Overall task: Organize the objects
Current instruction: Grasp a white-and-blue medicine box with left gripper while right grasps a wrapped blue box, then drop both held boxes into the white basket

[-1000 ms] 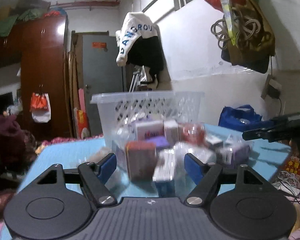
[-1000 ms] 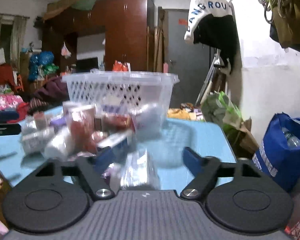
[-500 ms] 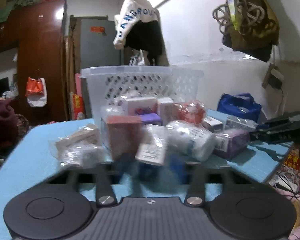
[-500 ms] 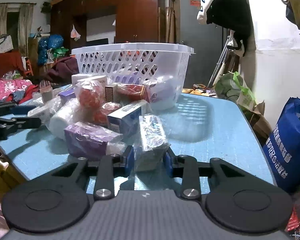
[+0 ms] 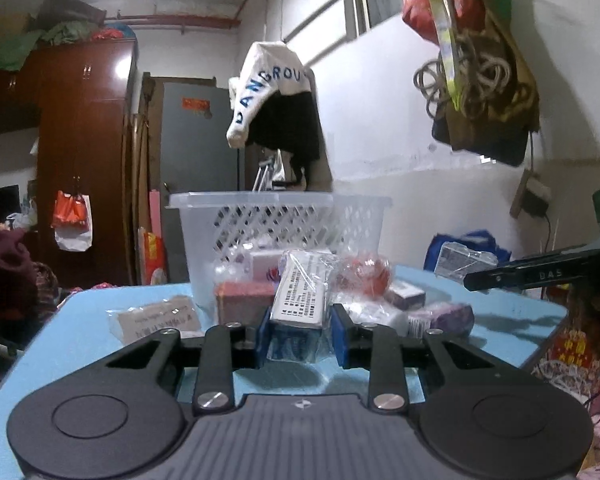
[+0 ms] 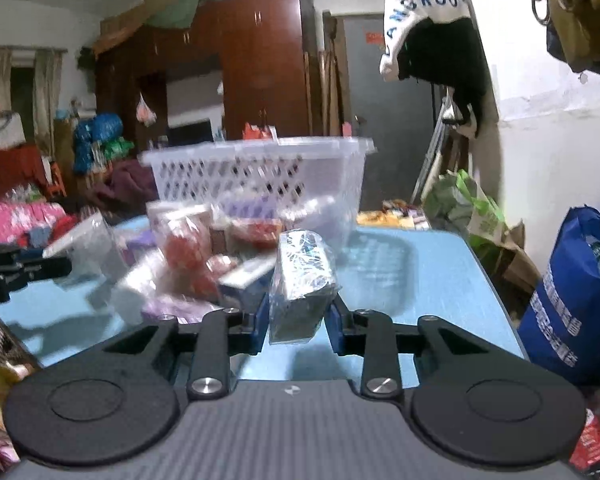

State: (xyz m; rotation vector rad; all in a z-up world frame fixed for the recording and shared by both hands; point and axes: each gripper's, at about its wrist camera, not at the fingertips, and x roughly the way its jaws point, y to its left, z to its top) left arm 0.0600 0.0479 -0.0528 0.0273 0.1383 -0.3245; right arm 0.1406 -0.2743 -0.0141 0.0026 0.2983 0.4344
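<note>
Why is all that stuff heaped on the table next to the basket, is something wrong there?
The oddity is the jumble: plastic-wrapped boxes and packets lie heaped on the blue table in front of the white basket, not in it. Each gripper, left and right, grips one wrapped box. Nothing looks spilled or broken.

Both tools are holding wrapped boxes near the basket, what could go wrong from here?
1. The right tool grips only the lower end of its plastic-wrapped box; the slick film might let it slip or tip.
2. The left tool holds its wrapped box close to the pile; swinging could knock items off the blue table.
3. Both heading for the basket may collide.
</note>
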